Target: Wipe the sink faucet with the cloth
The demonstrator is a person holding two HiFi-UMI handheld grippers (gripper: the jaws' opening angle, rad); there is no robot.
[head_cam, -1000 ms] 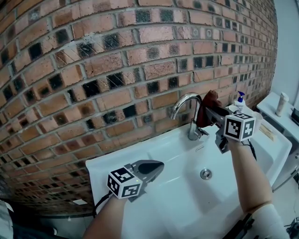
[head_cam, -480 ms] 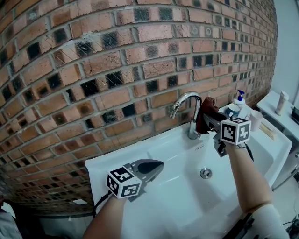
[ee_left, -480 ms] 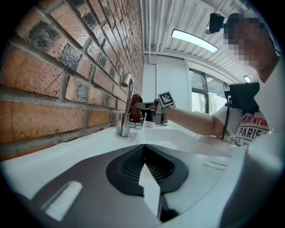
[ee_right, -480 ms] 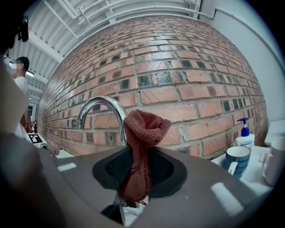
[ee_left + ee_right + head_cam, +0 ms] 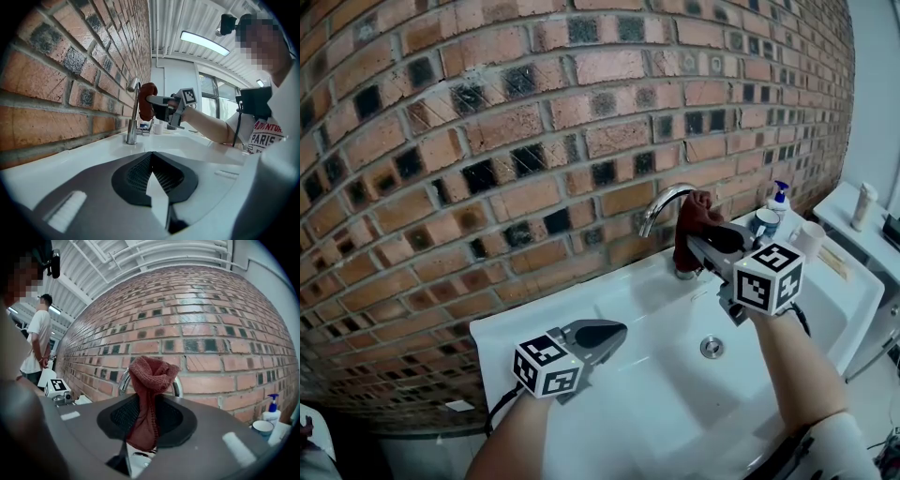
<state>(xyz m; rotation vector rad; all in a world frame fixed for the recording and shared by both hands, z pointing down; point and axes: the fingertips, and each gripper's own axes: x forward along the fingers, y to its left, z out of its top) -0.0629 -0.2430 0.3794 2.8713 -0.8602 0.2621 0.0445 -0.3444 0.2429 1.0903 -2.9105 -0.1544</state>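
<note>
The white T-shirt [image 5: 265,136] at the right edge of the left gripper view carries dark print: a cut-off word reading "…DVENTUR…" and, below it, "PARIS". The label on the pump bottle [image 5: 780,202] at the counter's back edge is too small to read.

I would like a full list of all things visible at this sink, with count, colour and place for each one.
brick wall: 1, red-brown, behind the sink
sink: 1, white, below the wall
drain: 1, metal, basin floor
faucet: 1, chrome, sink's back edge
cloth: 1, dark red, at the faucet
pump bottle: 1, white with blue top, sink's right back corner
cups: 2, white, beside the pump bottle
bystander: 1, white shirt, far off
left gripper: 1, grey, shut and empty, at sink's left rim
right gripper: 1, grey, shut on the cloth
</note>
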